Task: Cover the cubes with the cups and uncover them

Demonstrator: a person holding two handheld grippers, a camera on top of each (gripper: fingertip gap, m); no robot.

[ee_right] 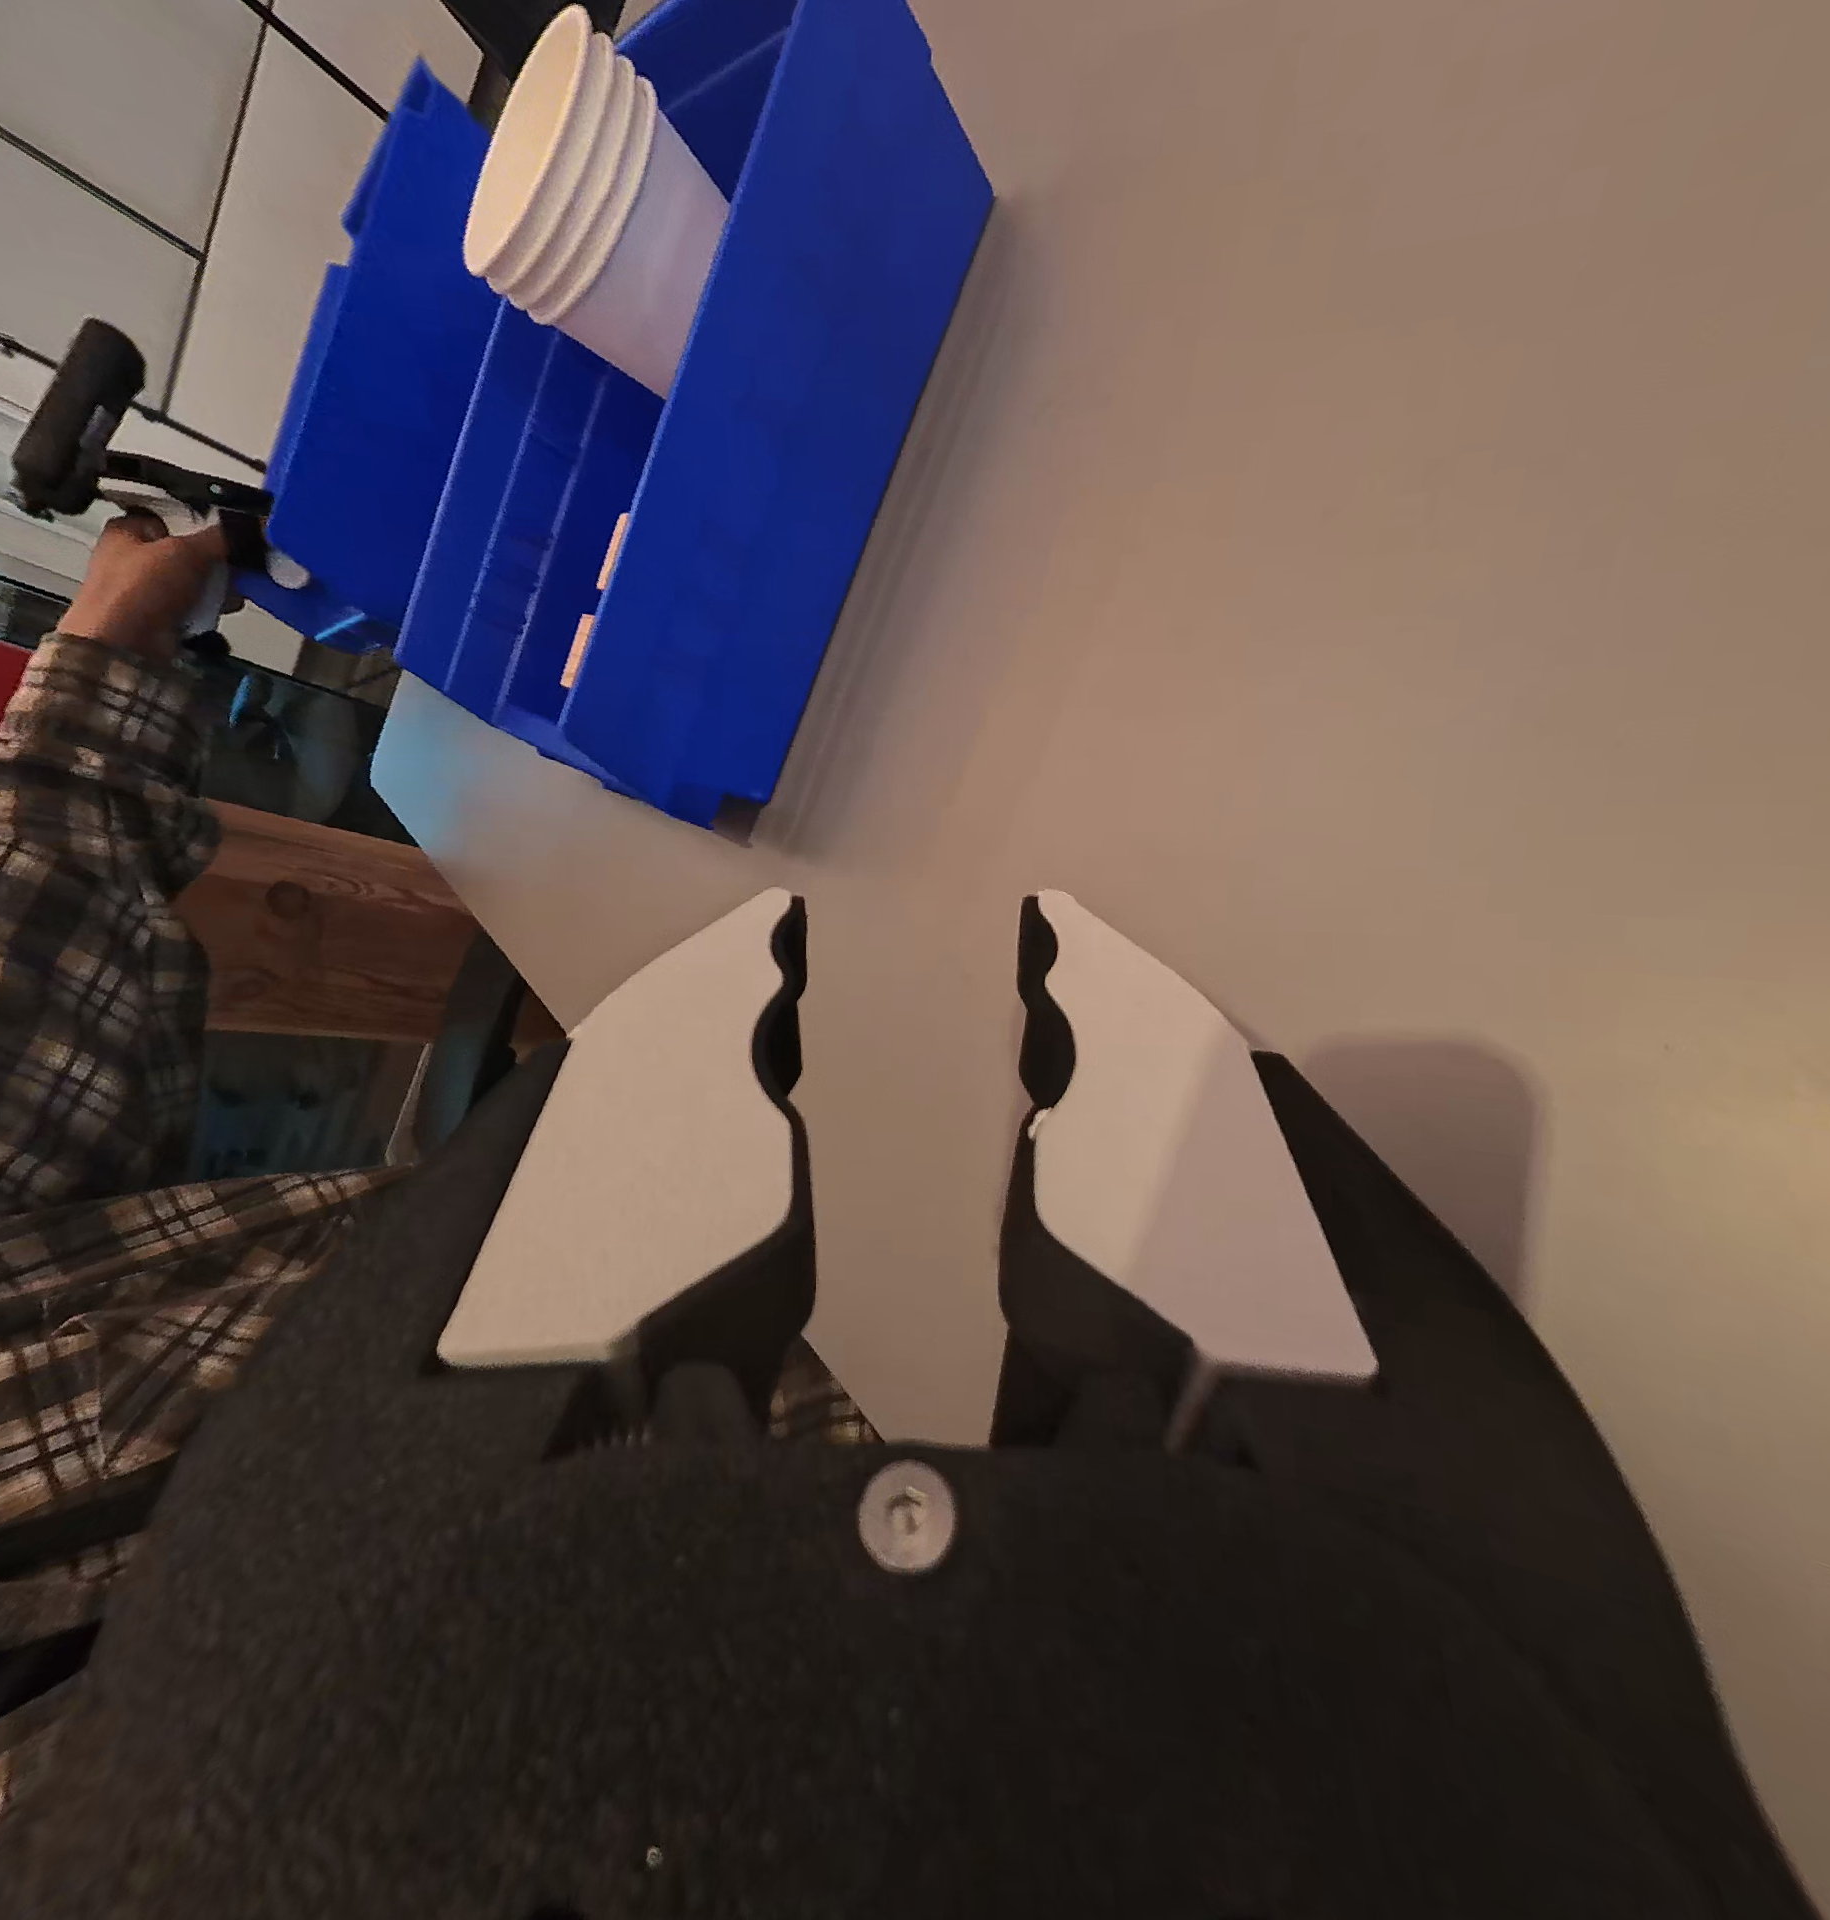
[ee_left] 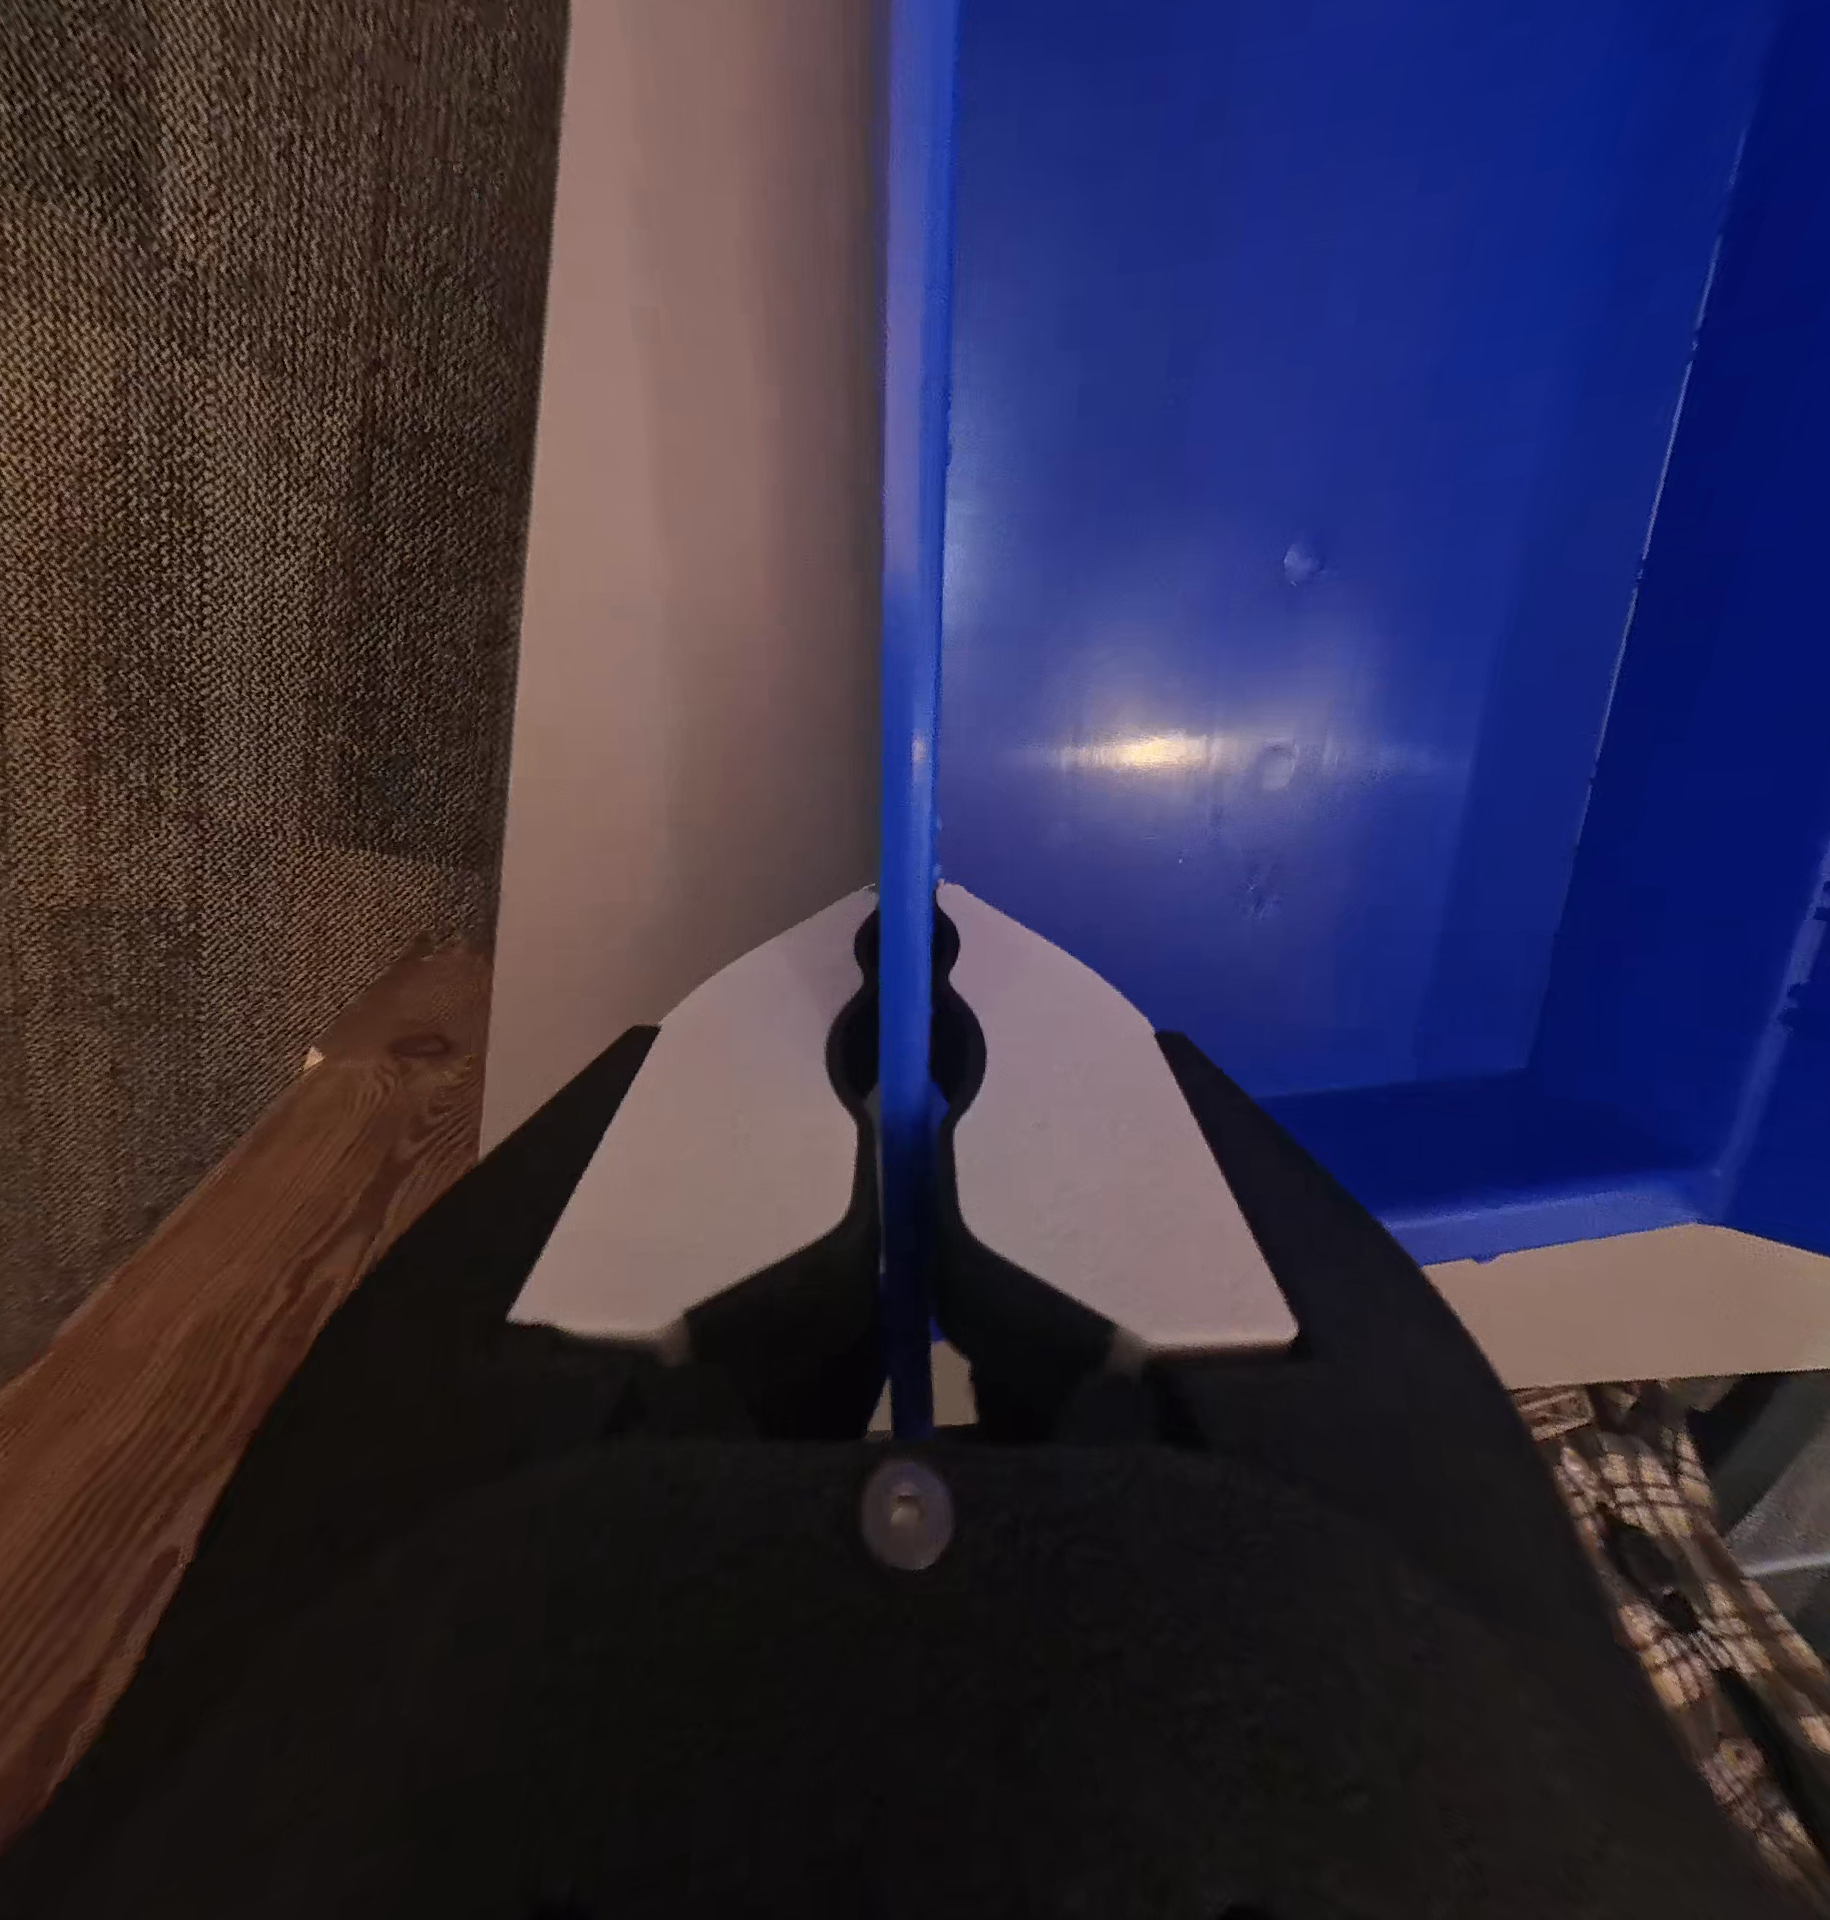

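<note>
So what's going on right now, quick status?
Left gripper shut on blue bin wall. Right gripper open, empty above table. Stacked cups in bin. No cubes seen.

Left gripper (ee_left: 906, 894) jaws pinched together; right gripper (ee_right: 913, 904) jaws apart.

White tabletop (ee_right: 1358, 520), wooden bench (ee_left: 215, 1226), grey-brown carpet (ee_left: 215, 520), dim warm light

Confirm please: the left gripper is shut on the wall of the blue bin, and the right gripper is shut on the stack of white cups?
Not quite. The right gripper is open and empty above the table; the right wrist view shows it. The stack of white cups rests in the blue bin. The left gripper is shut on the bin wall.
</note>
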